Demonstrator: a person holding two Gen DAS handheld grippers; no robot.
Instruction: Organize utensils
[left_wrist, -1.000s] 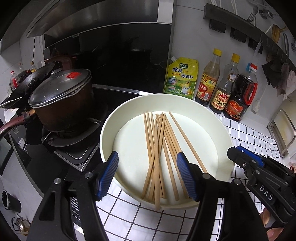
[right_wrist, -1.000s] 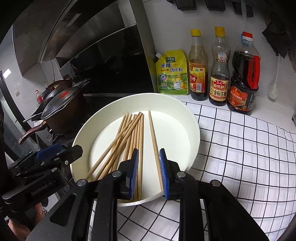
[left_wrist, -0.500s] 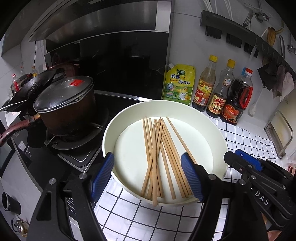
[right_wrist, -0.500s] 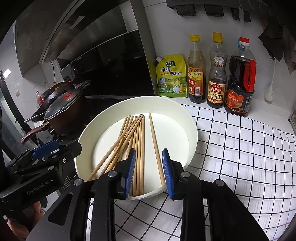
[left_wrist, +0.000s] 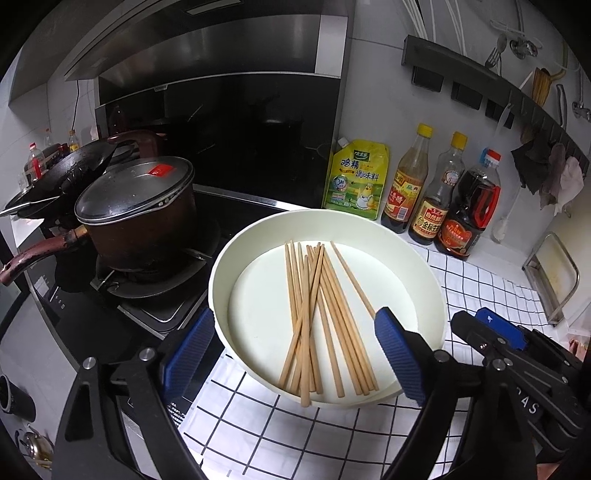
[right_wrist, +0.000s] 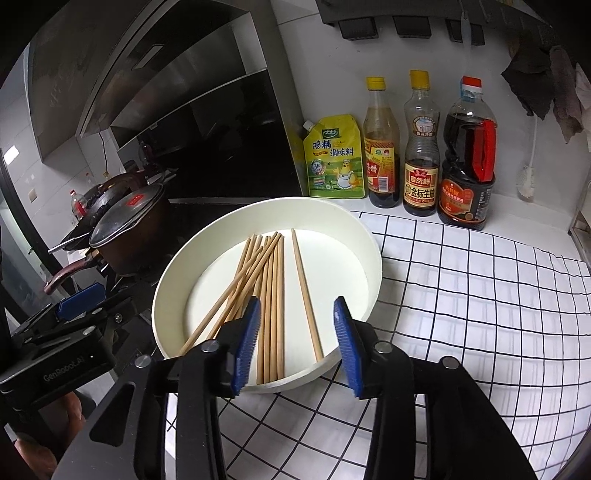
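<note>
Several wooden chopsticks lie in the round white basin; left gripper gapes wide at six o'clock, right gripper half-open, both empty.

Wooden chopsticks lie loosely crossed, perhaps twelve, inside a round white basin.

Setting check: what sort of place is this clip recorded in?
A home kitchen counter, most likely. A lidded pot sits on a gas stove under a range hood, sauce bottles line the tiled wall, and chopsticks lie in a white basin.
</note>
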